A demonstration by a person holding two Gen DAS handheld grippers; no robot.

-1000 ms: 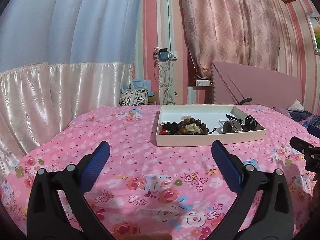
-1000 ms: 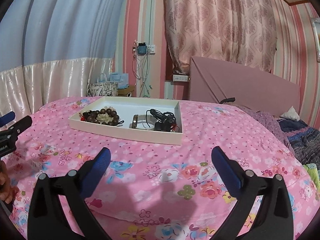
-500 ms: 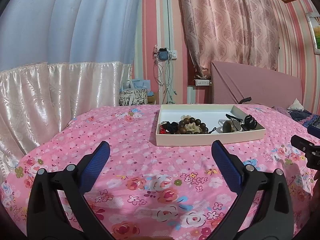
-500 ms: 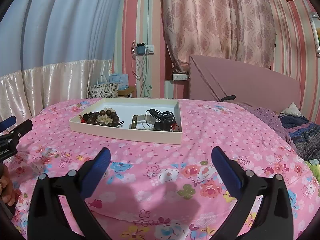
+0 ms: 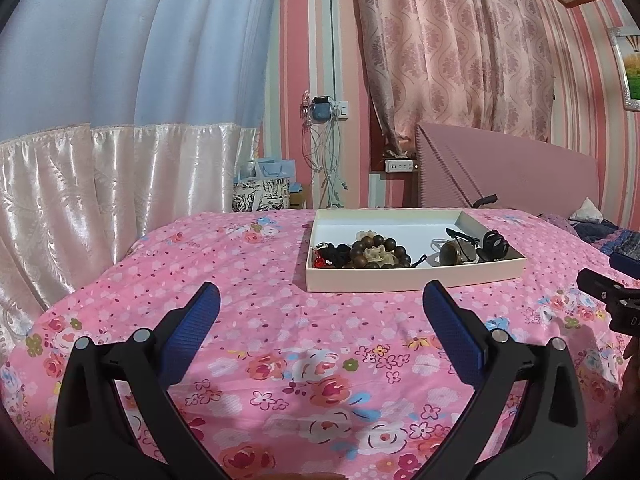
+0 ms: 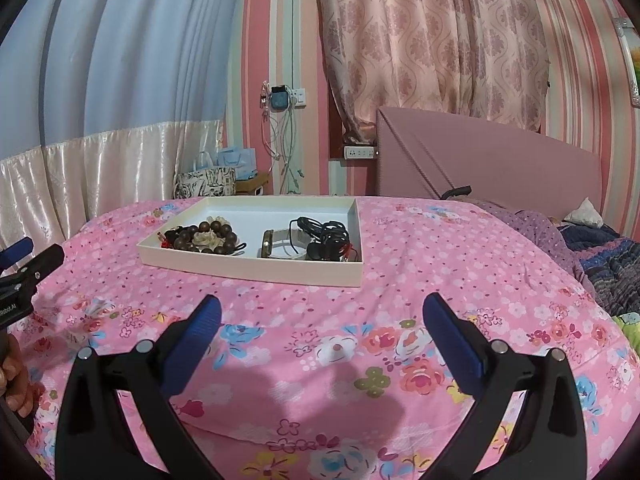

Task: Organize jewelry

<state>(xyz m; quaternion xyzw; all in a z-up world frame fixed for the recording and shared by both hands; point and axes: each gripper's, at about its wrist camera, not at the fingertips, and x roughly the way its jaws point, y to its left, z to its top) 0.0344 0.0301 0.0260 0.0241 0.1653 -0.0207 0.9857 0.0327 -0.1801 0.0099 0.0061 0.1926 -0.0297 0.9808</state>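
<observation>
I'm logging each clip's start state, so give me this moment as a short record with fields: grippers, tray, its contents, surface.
left gripper: open, empty, above the bedspread, short of the tray
right gripper: open, empty, also short of the tray
tray: shallow cream box on the bedspread
wooden bead bracelet: left part of tray
black cord tangle: right part of tray
surface: pink floral bedspread

Only thing with lettering is the left gripper (image 6: pixel 24 280) body at the right wrist view's edge, too cut off to read properly
</observation>
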